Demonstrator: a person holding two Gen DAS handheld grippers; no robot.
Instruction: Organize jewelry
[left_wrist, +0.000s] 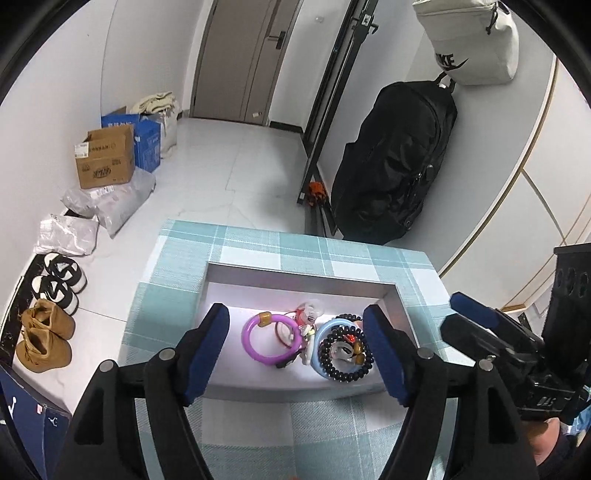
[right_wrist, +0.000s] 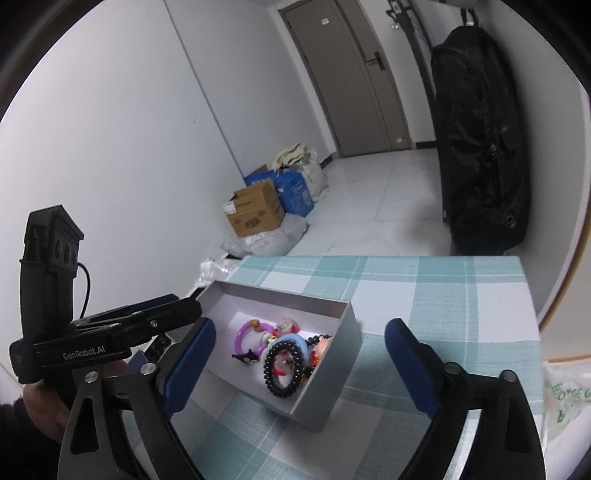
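Observation:
An open grey box (left_wrist: 301, 277) (right_wrist: 334, 354) sits on a teal plaid tablecloth (left_wrist: 258, 243) (right_wrist: 424, 288). It holds a purple bangle (left_wrist: 255, 345) (right_wrist: 242, 334), a blue ring (left_wrist: 323, 328) (right_wrist: 299, 341), a black bead bracelet (left_wrist: 347, 373) (right_wrist: 280, 384) and small charms. My left gripper (left_wrist: 297, 350) is open and empty, hovering above the box. My right gripper (right_wrist: 301, 365) is open and empty over the box's near right side; it also shows at the right in the left wrist view (left_wrist: 491, 332).
The floor past the table holds cardboard boxes (left_wrist: 107, 155) (right_wrist: 255, 210), plastic parcels (left_wrist: 110, 199) and shoes (left_wrist: 48, 332). A black bag (left_wrist: 395, 158) (right_wrist: 476, 140) hangs on the right wall. A door (left_wrist: 243, 55) is at the back.

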